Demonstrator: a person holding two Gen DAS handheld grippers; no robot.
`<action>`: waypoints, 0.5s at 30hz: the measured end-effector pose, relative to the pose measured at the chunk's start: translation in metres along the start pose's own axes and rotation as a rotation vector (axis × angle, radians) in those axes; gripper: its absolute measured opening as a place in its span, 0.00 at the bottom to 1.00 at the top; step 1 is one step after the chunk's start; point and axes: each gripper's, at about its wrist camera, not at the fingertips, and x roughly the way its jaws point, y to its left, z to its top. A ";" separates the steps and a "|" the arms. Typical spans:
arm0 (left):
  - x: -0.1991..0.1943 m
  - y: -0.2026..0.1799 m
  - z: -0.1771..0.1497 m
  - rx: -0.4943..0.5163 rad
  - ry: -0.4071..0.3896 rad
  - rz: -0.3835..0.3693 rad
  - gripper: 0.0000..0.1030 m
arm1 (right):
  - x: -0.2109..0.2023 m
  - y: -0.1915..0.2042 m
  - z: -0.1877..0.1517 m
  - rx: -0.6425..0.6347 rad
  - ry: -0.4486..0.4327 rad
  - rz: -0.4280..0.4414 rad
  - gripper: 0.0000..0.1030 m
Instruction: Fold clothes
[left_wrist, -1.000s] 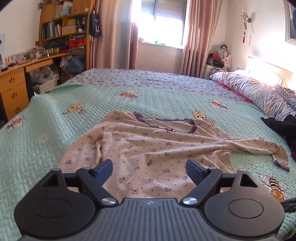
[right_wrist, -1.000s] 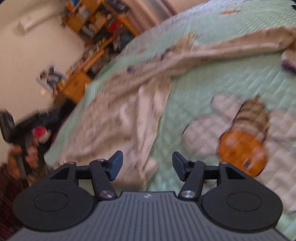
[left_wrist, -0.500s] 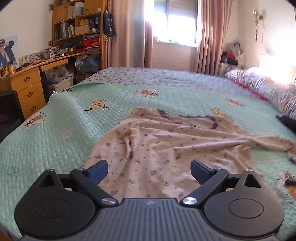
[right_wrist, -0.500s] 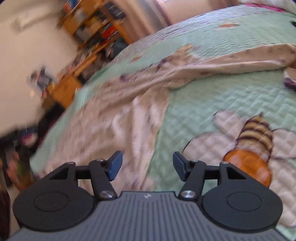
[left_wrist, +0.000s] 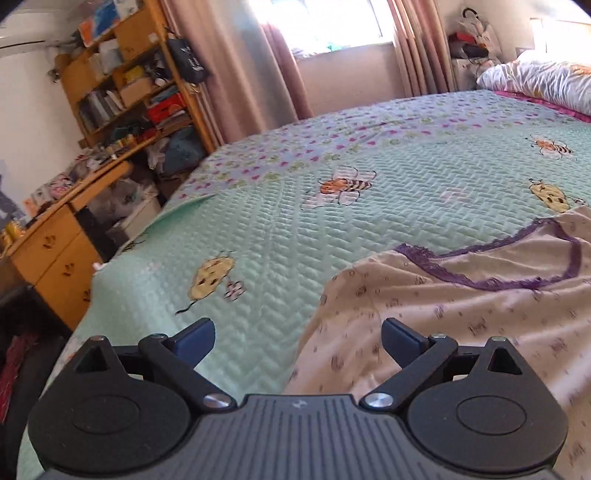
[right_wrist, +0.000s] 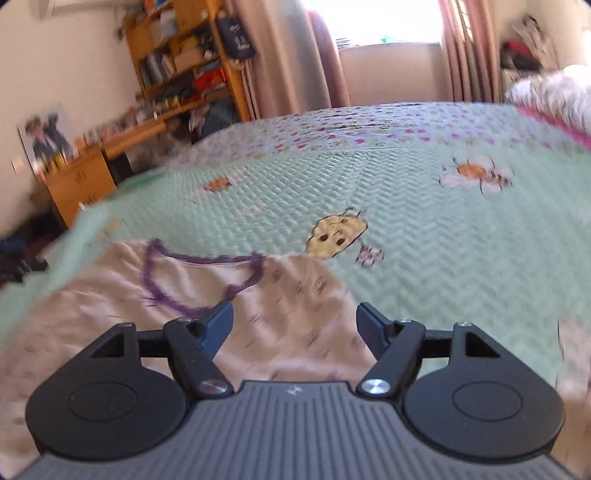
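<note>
Hovering agape, both hand-held grippers (left_wrist: 298, 338) (right_wrist: 294, 323) overhang the nightshirt (left_wrist: 461, 317).

Green quilted bedspread (left_wrist: 332, 229) with bee prints; wooden bookshelf (left_wrist: 129, 85), desk (left_wrist: 55, 236) left; pink curtains (left_wrist: 251, 62); pillow (left_wrist: 535, 81).

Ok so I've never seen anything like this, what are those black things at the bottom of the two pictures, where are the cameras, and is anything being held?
Each picture comes from a wide-angle camera mounted on a tool a person carries, one per hand, looking forward along its two fingers. The black shapes are those tools: the left hand-held gripper in one view, the right hand-held gripper in the other. Both have their jaws spread wide with nothing between them, so nothing is held. Ahead lies a bed covered by a green quilted bedspread printed with bees. On it lies a cream patterned garment with purple lace trim at the neckline, spread out and wrinkled, not yet folded. The right view is blurred.
</note>
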 end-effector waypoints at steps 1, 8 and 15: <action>0.012 0.002 0.004 -0.013 0.004 -0.028 0.94 | 0.014 0.000 0.004 -0.026 0.008 0.003 0.72; 0.061 0.002 0.017 -0.009 -0.022 -0.116 0.94 | 0.079 0.004 0.018 -0.216 0.044 -0.013 0.72; 0.091 0.002 0.028 0.011 -0.024 -0.151 0.94 | 0.099 -0.021 0.019 -0.100 0.120 0.133 0.04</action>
